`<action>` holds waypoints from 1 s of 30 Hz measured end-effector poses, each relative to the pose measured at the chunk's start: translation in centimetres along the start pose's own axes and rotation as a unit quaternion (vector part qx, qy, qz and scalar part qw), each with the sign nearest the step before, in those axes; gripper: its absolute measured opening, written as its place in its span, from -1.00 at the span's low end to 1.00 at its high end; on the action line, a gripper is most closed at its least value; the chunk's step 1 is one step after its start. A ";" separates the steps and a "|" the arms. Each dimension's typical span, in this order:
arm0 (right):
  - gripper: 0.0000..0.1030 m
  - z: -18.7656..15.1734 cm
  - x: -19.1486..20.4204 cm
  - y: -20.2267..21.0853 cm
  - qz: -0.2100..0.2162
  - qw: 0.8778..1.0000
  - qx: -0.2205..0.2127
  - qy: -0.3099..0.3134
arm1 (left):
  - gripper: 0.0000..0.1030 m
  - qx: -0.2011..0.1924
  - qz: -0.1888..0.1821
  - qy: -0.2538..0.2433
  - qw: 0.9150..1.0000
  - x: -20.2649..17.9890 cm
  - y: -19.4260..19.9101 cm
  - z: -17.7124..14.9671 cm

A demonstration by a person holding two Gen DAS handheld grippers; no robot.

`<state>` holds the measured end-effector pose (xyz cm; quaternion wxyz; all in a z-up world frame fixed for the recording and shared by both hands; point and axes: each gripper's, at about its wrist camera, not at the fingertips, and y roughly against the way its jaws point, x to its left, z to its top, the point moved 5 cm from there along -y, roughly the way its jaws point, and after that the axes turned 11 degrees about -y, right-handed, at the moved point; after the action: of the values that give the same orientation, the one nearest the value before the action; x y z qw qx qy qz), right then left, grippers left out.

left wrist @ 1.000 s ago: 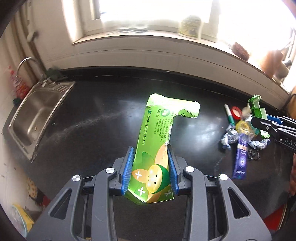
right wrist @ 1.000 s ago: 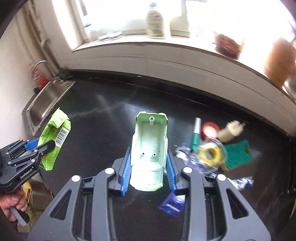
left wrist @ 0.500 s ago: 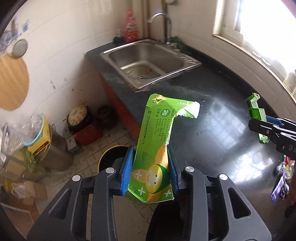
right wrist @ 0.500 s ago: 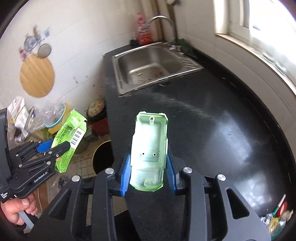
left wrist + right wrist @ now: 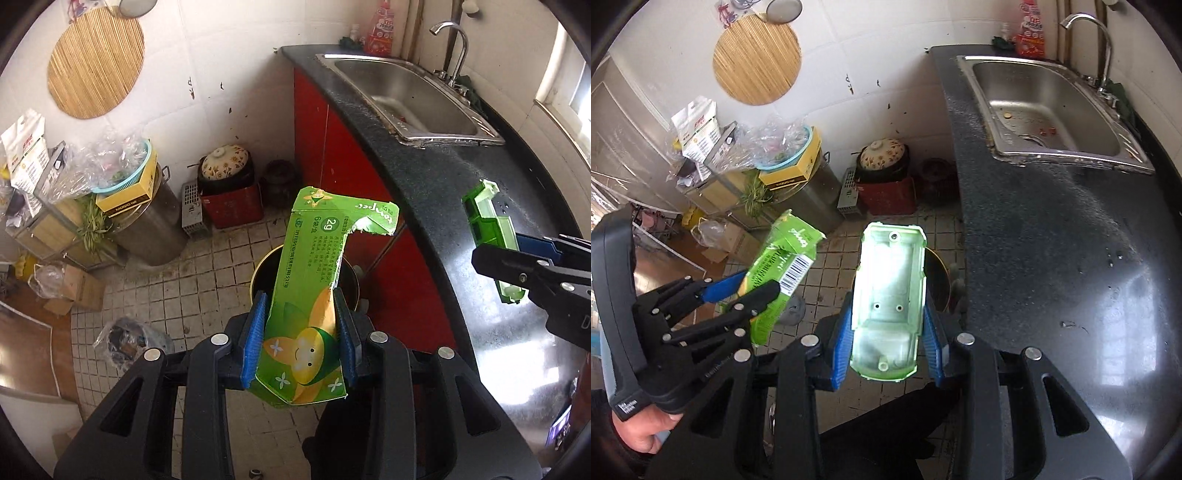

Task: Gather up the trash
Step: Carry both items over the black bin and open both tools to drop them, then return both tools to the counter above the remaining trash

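Note:
My left gripper (image 5: 300,325) is shut on a torn green carton (image 5: 314,280) and holds it in the air above a round dark bin (image 5: 264,269) with a yellow rim on the tiled floor. My right gripper (image 5: 886,332) is shut on a pale green plastic shell (image 5: 888,299), also over the floor, just left of the counter edge; the bin (image 5: 938,280) shows behind it. The left gripper and carton (image 5: 779,273) show at the left of the right wrist view. The right gripper and shell (image 5: 491,236) show at the right of the left wrist view.
A black counter (image 5: 1052,258) with a steel sink (image 5: 1045,107) runs along the right, above red cabinet fronts (image 5: 325,147). On the floor stand a clay pot on a red box (image 5: 229,192), a metal drum (image 5: 147,221) with a basket, cardboard boxes and a plastic bag (image 5: 125,339).
Both grippers have swung left from the counter's trash pile, past the sink, out over the floor and the bin. Each still grips its item.

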<state>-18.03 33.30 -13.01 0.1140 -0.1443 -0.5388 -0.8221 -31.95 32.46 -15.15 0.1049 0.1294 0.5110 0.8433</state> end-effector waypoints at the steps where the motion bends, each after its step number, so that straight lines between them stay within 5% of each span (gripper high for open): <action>1: -0.34 0.3 0.4 -0.6 0.006 1.000 0.006 0.000 | -0.33 0.002 -0.001 0.000 1.000 0.2 -0.5 -0.1; 11: -0.33 2.5 0.8 -8.1 -0.003 0.998 0.066 0.009 | -0.33 0.049 -0.007 0.039 0.998 2.2 -9.5 -1.4; 21: -0.32 4.6 1.5 -11.0 -0.001 0.997 0.079 0.017 | -0.30 0.050 -0.027 0.048 0.997 3.8 -11.4 -1.3; 22: -0.26 5.0 1.6 -11.3 0.001 0.997 0.080 0.017 | -0.27 0.050 -0.031 0.049 0.997 3.9 -11.6 -1.1; 23: 0.08 5.3 1.7 -11.5 0.002 0.996 0.083 0.015 | -0.05 0.051 -0.035 0.049 0.997 4.0 -11.9 -1.0; 24: 0.24 5.6 1.8 -11.5 0.005 0.997 0.082 0.013 | 0.37 0.052 -0.035 0.049 0.997 4.1 -12.1 -0.9; 25: 0.35 5.9 1.9 -11.3 0.006 0.997 0.074 0.013 | 0.48 0.051 -0.029 0.050 0.997 4.2 -12.1 -0.8; 30: 0.38 6.9 2.0 -10.5 0.013 0.998 0.065 0.017 | 0.50 0.048 -0.028 0.052 0.997 4.4 -12.3 -0.5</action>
<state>-22.71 43.69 -18.63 0.1433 -0.1296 -0.5870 -0.7862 -35.69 39.00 -25.86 0.0954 0.0754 0.5593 0.8200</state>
